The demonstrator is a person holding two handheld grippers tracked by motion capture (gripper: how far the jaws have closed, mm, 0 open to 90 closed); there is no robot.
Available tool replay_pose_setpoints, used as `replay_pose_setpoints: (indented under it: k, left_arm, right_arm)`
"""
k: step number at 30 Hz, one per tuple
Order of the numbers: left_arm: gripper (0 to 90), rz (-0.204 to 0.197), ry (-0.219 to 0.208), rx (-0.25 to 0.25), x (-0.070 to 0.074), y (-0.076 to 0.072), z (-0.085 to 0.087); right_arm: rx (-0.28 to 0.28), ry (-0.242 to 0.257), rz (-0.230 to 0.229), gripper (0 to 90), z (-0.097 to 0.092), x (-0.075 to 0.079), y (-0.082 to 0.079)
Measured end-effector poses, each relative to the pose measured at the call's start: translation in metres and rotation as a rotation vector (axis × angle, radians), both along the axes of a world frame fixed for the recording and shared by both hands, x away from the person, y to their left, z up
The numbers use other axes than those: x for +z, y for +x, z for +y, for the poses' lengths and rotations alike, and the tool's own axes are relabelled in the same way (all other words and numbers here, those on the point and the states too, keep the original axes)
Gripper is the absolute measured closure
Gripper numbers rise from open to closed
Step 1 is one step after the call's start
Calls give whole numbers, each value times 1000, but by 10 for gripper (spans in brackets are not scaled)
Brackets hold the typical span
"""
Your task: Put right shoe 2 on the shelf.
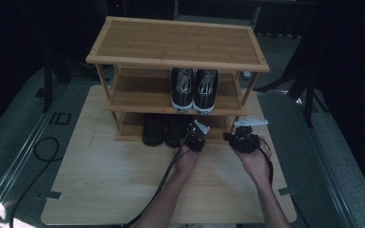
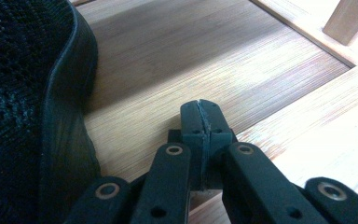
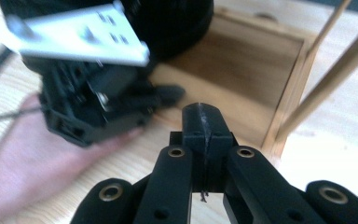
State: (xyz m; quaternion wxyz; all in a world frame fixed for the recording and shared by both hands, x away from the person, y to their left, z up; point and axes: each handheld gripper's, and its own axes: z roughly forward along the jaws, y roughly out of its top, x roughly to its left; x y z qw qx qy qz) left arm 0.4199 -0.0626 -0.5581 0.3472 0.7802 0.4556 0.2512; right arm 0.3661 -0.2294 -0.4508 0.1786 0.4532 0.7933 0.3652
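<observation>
Low in the middle of the high view, the left gripper [image 1: 193, 138] sits at the front edge of the bottom shelf [image 1: 221, 124] of a wooden shoe rack [image 1: 178, 42], its jaws pressed together on nothing. In the left gripper view the closed tips [image 2: 200, 122] hover over bare shelf boards, and the rubber sole rim of a black shoe [image 2: 37, 107] fills the left side of the frame, just beside the jaws. From above, that black shoe [image 1: 177, 130] and its partner [image 1: 153, 129] stand side by side on the bottom shelf, left of centre; the shelf to their right is open wood up to the rack's right post [image 1: 232, 124].

The right gripper [image 1: 240, 138], right of centre, is also closed and empty, held just in front of that post. In the right gripper view its tips [image 3: 204, 122] point at the shelf's open corner, with the other gripper crossing the upper left.

A pair of black-and-white sneakers [image 1: 194, 89] occupies the middle shelf directly above. The table [image 1: 104, 171] in front is bare light wood.
</observation>
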Motion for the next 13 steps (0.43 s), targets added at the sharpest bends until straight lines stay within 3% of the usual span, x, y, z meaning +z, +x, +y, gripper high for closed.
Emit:
replay_pose_setpoints:
  k: [6, 13]
  left_arm:
    - [900, 0, 1, -1, 0, 0, 0]
    - [900, 0, 1, 0, 0, 0, 0]
  right_arm:
    - [-20, -14, 43, 900, -9, -19, -1]
    - [-31, -16, 68, 900, -13, -29, -2]
